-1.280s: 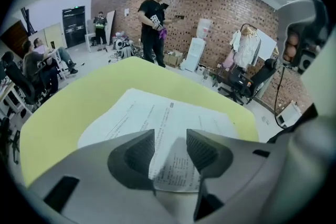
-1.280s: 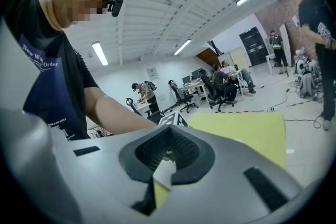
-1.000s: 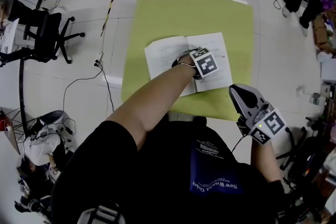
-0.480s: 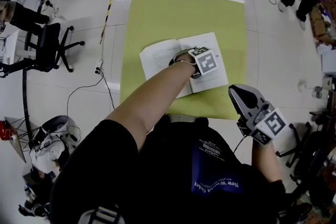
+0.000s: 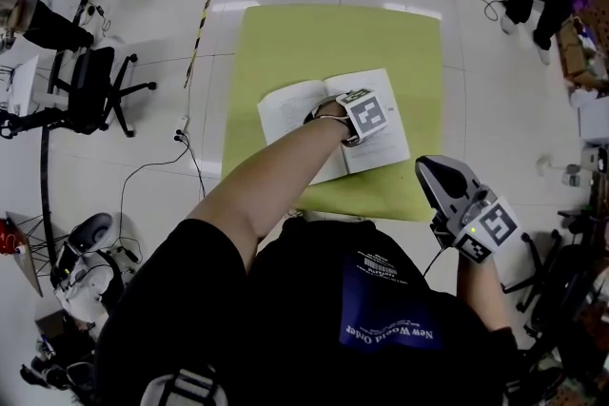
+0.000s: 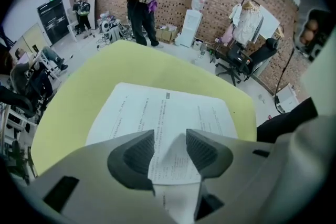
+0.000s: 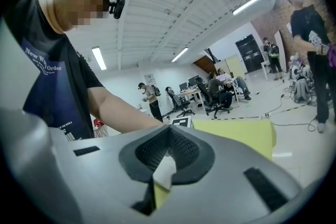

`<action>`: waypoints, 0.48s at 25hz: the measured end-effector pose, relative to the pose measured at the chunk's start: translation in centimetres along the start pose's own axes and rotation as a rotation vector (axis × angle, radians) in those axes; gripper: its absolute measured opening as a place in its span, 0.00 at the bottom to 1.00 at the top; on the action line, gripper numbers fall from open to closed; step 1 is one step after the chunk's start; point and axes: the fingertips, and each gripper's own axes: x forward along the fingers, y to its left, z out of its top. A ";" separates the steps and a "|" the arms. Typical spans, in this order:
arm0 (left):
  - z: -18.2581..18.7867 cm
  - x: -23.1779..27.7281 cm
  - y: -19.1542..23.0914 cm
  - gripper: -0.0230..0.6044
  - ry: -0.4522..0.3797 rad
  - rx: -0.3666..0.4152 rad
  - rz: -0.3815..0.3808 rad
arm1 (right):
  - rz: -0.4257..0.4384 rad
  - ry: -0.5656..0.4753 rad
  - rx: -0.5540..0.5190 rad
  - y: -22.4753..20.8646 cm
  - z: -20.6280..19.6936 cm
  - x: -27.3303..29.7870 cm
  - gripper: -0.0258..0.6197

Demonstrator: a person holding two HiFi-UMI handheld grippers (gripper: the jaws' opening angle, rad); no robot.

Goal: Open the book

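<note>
Near the bench's front edge, about mid-width, the book lies flat and already open, both pages up. Its long axis runs along that edge, a bit skewed, with the right end further back. The spine points roughly toward the far edge.

Left gripper hangs steeply over the middle of the book, jaws spread, and one page rises into the gap between them. I can't see the pads squeezing it, so my guess is it's there to catch or turn that leaf.

Right gripper sits off the bench's front right corner, jaws pressed together on nothing. Looks parked out of the way, so it probably isn't needed right now.
</note>
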 end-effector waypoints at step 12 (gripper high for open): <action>-0.2 -5.2 -0.1 0.34 -0.201 -0.052 0.002 | 0.040 -0.009 -0.037 1.9 1.6 1.2 0.02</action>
